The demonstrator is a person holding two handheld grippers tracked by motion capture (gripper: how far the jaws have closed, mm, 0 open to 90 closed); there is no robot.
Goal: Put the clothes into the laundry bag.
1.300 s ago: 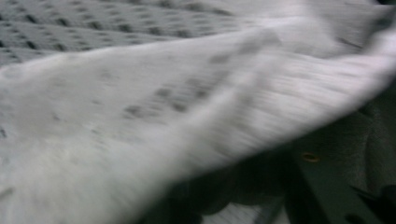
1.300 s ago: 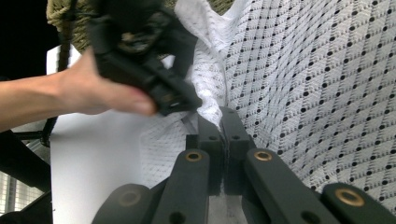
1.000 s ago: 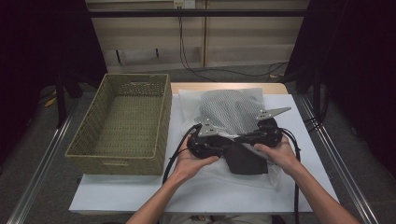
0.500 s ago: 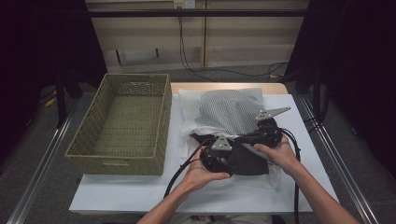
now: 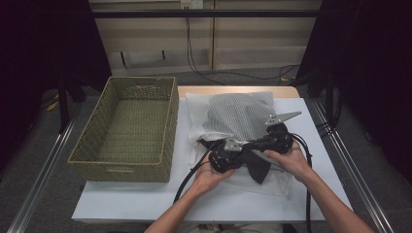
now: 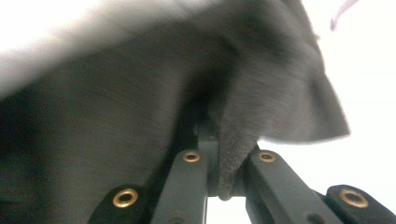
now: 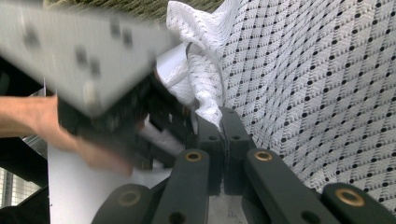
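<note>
Between claws, unlabelled dark cloth (image 5: 256, 164)

Dim room here: grey floor (image 5: 43, 204) around the white surface (image 5: 243, 204), pale wall panels (image 5: 262, 43) behind, black cables (image 5: 194, 58) hanging down, dark curtains (image 5: 369, 73) at both sides.

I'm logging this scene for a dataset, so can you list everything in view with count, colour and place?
Basket: one, olive-green woven, left part of the table.
Mesh bag: one, white with black dots, middle of the table, right of the basket.
Dark cloth: one, black-grey, at the bag's near edge, between the two grippers.
Table: one, white top.
Cables: black, on the floor behind the table.
Left gripper: one, black, jaws pinching the dark cloth.
Right gripper: one, black, jaws pinching the mesh bag's edge.
Hands: two, one on each gripper.
</note>
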